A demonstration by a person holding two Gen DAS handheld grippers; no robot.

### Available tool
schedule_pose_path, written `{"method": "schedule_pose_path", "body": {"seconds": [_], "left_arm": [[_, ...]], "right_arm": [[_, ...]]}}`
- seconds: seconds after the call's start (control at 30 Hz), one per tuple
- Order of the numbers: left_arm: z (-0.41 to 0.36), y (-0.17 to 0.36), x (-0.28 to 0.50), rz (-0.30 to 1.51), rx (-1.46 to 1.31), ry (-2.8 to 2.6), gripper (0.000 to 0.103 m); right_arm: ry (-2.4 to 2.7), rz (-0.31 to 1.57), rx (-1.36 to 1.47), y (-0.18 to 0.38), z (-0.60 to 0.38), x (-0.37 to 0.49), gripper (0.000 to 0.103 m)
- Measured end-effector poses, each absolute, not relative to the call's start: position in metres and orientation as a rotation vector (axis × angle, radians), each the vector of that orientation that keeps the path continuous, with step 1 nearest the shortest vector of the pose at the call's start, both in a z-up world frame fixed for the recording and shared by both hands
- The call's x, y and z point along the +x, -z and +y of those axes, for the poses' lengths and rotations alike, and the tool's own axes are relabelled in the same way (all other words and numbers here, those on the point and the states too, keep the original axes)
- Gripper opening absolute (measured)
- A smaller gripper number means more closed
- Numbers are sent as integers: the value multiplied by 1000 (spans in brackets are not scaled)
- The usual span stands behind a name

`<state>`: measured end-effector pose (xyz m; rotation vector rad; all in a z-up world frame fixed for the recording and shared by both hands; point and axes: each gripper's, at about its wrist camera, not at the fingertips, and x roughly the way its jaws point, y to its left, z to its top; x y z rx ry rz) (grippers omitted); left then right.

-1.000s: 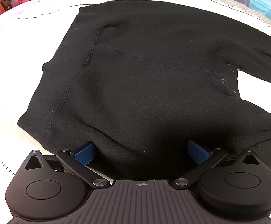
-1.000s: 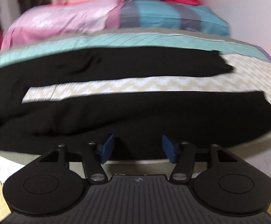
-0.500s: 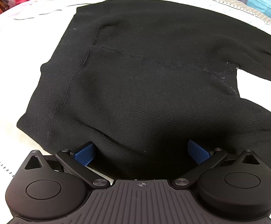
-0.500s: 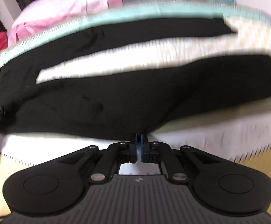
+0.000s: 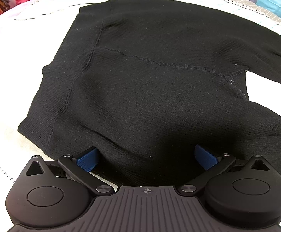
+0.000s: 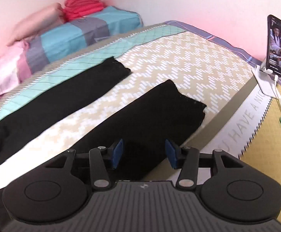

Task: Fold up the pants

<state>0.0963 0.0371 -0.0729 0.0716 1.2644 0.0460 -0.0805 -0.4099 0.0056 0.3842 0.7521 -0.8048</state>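
Note:
Black knit pants lie spread flat on the bed, waistband to the left, the two legs running off right. My left gripper is open, its blue pads either side of the near hip edge of the pants. In the right wrist view the two legs lie apart, cuffs toward the right end of the bed. My right gripper is open over the near edge of the near leg, holding nothing.
The bed cover has a beige zigzag pattern with a teal band. Pillows and folded red clothes lie at the far side. A phone on a stand stands at the bed's right corner. The bed edge drops to yellow floor.
My right gripper was shut on the near leg's edge half a second ago and is now open, shifted right toward the cuffs. The left gripper has stayed open and barely moved.

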Motion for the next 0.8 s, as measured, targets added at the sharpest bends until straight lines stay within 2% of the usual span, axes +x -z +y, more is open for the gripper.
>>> {"method": "schedule_pose_path", "body": {"seconds": [0.03,0.1,0.13,0.27,0.37,0.43,0.47,0.5,0.53,0.57,0.6,0.67,0.8], "left_arm": [[37,73,97,1267,72,-47,103],[36,72,97,1273,71,-49,103],[36,72,99,1277,71,-49,103],[36,72,101,1285,71,-49,103],[35,72,103,1286,75,-51,103],[36,72,104,1288,71,-47,103],[37,72,104,1288,70,-46,103],[36,72,104,1287,73,-46,103],[36,72,105,1288,75,-46,103],[37,72,105,1289,73,-46,103],[37,72,105,1289,71,-44,103],[37,72,104,1280,71,-41,103],[38,73,97,1259,71,-39,103]], "right_arm": [[790,781,366,2,-411,-75,51],[753,818,253,12,-403,-71,18],[735,814,202,10,-398,-72,11],[775,686,345,-18,-411,-104,9],[771,793,397,7,-426,-105,10],[771,757,421,0,-424,-109,12],[785,734,448,-4,-422,-112,16],[807,715,466,-6,-425,-113,29],[843,702,459,-9,-422,-114,38],[882,683,435,-12,-419,-115,54],[913,659,406,-17,-415,-116,65],[877,631,355,-25,-398,-116,71],[577,713,207,-23,-337,-99,72]]}}
